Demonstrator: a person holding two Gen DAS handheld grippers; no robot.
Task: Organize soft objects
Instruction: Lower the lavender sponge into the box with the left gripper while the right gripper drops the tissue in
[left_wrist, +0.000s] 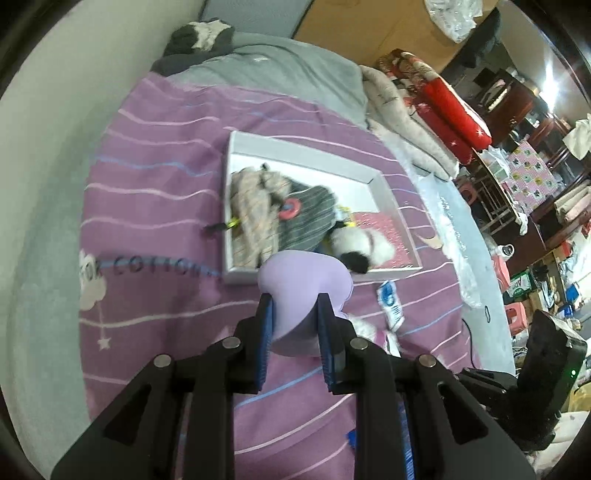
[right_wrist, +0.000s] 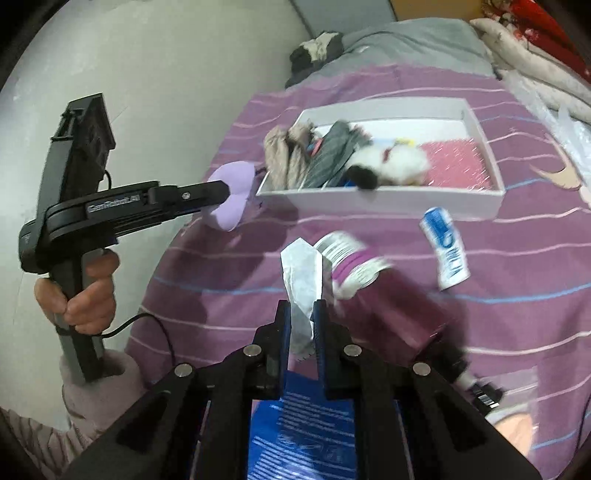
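My left gripper (left_wrist: 295, 306) is shut on a lilac soft pad (left_wrist: 304, 280) and holds it above the bed, just short of the near rim of a white tray (left_wrist: 306, 151). The tray holds folded cloths (left_wrist: 255, 206), a grey striped cloth (left_wrist: 310, 218), a black-and-white plush (left_wrist: 364, 245) and a pink glittery piece (left_wrist: 384, 232). My right gripper (right_wrist: 301, 310) is shut on a white tissue-like pack (right_wrist: 303, 277) above the bed. The right wrist view also shows the left gripper (right_wrist: 225, 190) with the lilac pad (right_wrist: 232, 199) at the tray's (right_wrist: 384, 201) left corner.
A purple striped bedsheet (left_wrist: 166, 177) covers the bed. A blue-and-white packet (right_wrist: 445, 247) and a purple-and-white pack (right_wrist: 354, 266) lie in front of the tray. A blue packet (right_wrist: 314, 424) lies under my right gripper. Grey bedding (left_wrist: 288, 70) and red quilts (left_wrist: 443, 103) lie behind.
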